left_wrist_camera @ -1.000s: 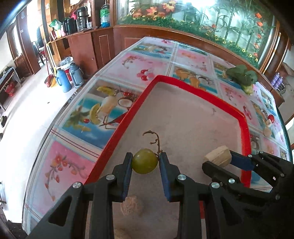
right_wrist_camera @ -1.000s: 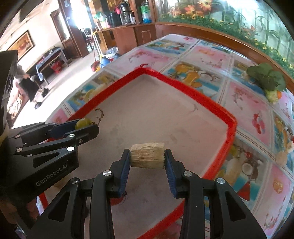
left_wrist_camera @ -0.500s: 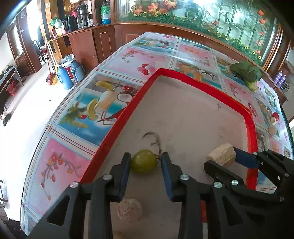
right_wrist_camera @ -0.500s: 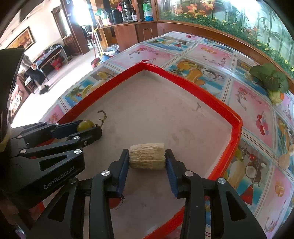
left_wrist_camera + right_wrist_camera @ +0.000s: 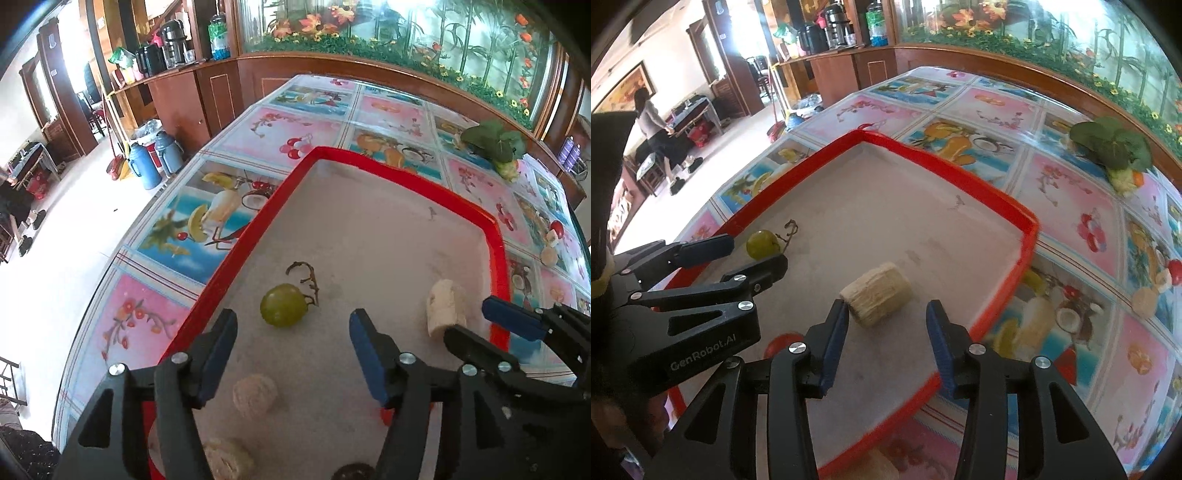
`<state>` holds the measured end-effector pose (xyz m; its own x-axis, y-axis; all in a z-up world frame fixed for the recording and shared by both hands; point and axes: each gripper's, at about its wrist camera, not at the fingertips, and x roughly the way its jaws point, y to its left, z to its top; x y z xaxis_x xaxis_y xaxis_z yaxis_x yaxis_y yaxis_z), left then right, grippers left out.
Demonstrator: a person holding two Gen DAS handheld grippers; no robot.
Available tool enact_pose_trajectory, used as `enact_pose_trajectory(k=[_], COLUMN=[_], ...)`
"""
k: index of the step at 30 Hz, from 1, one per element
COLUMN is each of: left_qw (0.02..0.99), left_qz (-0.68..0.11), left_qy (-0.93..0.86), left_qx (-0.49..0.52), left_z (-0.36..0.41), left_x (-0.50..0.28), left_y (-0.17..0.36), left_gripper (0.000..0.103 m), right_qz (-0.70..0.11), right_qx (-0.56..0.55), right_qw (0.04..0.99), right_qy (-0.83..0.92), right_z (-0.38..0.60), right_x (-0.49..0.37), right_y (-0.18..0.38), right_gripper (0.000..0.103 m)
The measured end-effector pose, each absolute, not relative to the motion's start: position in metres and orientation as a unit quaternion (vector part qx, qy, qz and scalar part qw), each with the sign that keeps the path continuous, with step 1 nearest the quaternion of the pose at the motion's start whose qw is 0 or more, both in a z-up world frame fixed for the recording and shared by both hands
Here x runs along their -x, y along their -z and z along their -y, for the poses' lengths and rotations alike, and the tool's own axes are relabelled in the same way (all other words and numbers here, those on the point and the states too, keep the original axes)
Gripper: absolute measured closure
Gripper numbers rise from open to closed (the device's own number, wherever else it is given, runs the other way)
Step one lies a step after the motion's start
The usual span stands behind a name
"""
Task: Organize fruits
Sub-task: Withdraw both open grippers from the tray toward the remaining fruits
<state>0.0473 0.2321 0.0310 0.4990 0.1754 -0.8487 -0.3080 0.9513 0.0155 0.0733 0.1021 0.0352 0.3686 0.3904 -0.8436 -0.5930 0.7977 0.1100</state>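
Rolling is the main risk, I judge: the green grape (image 5: 282, 309) is round and sits free on the grey floor of the red tray (image 5: 258, 218), so a nudge from a withdrawing finger could send it toward the rim at the left of the frame. Its dry stem (image 5: 308, 277) curls off up and right and might snag a pad.

In the left wrist view, the left gripper (image 5: 291, 347) has its fingers apart and widening, nothing pressed between them. The grape lies just ahead of the gap, nearer the left finger, touching neither. Below, between the finger bases, two pale rough pieces (image 5: 255, 393) rest on the tray.

In the right wrist view, the right gripper (image 5: 886, 334) has its fingers apart too, opening slowly. The cut banana piece (image 5: 877, 293) lies on the tray floor at centre frame, tilted, its near end very close to the left finger (image 5: 834, 336) and clear of the right. Contact there I cannot settle. Being a short cylinder, it could roll if that finger drags it. A small red fruit (image 5: 781, 341) sits lower left, partly hidden. On the desk (image 5: 1071, 206) at upper right lies a leafy green vegetable (image 5: 1112, 142).
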Motion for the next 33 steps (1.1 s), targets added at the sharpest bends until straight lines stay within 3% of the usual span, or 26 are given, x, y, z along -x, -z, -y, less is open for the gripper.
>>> enact_pose_trajectory(k=[7, 15, 33], left_qw=[0.873, 0.884, 0.879], left_qz=[-0.465, -0.455, -0.476], left_qy=[-0.137, -0.1, 0.012], left_qx=[0.059, 0.043, -0.025], left_z=[-0.206, -0.148, 0.008], left_x=[-0.035, -0.033, -0.056], left_y=[-0.047, -0.061, -0.052], left_gripper=[0.028, 0.027, 0.025], right_qz=[-0.461, -0.459, -0.456], right_qx=[0.089, 0.071, 0.006], right_qw=[0.83, 0.838, 0.882], right_qy=[-0.3, -0.286, -0.119], right_z=[-0.073, -0.017, 0.21], right_x=[-0.058, -0.041, -0.01], right_y=[-0.055, -0.064, -0.057], right_gripper=[0.058, 0.056, 0.053])
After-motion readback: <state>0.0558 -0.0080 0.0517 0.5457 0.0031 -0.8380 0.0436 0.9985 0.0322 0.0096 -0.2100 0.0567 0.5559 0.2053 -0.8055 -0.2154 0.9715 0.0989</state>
